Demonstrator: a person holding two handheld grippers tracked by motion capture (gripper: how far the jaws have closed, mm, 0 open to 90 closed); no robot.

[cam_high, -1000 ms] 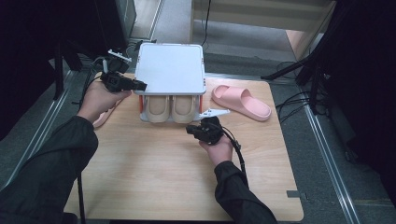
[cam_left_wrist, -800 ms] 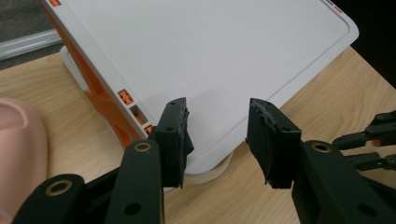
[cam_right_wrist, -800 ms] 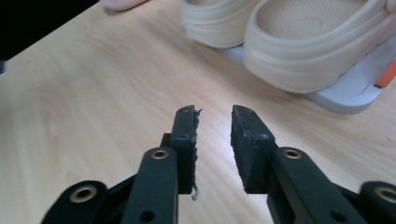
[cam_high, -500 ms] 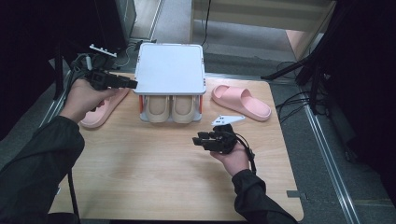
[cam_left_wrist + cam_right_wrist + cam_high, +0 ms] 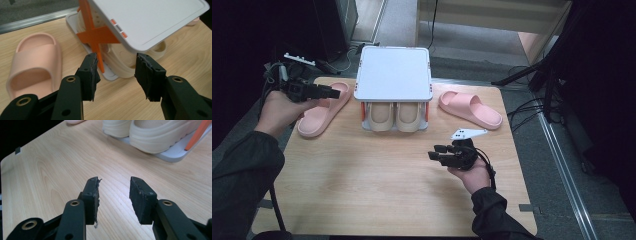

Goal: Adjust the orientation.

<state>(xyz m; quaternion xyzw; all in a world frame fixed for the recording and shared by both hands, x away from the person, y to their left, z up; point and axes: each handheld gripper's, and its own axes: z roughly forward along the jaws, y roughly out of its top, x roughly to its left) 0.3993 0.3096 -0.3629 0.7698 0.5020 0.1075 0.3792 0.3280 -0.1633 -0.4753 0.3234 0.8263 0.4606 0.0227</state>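
Note:
A white two-level shoe rack (image 5: 393, 74) stands at the table's back middle, with a pair of cream slippers (image 5: 396, 117) on its lower shelf. One pink slipper (image 5: 323, 110) lies to its left, another pink slipper (image 5: 469, 109) to its right. My left gripper (image 5: 334, 92) hovers over the left pink slipper and points at the rack; its jaws have just been opening and stand open with nothing between them (image 5: 116, 75). My right gripper (image 5: 434, 152) floats over bare wood in front of the rack. Its jaws have also just been opening and hold nothing (image 5: 113, 197).
Orange cross braces (image 5: 96, 37) join the rack's shelves. The wooden table (image 5: 362, 190) has bare wood across its front half. Dark floor, cables and a metal rail lie beyond the right edge (image 5: 557, 150).
Both grippers have drawn back from the rack with their jaws opening. The left moved left over the pink slipper. The right moved toward the table's front and right.

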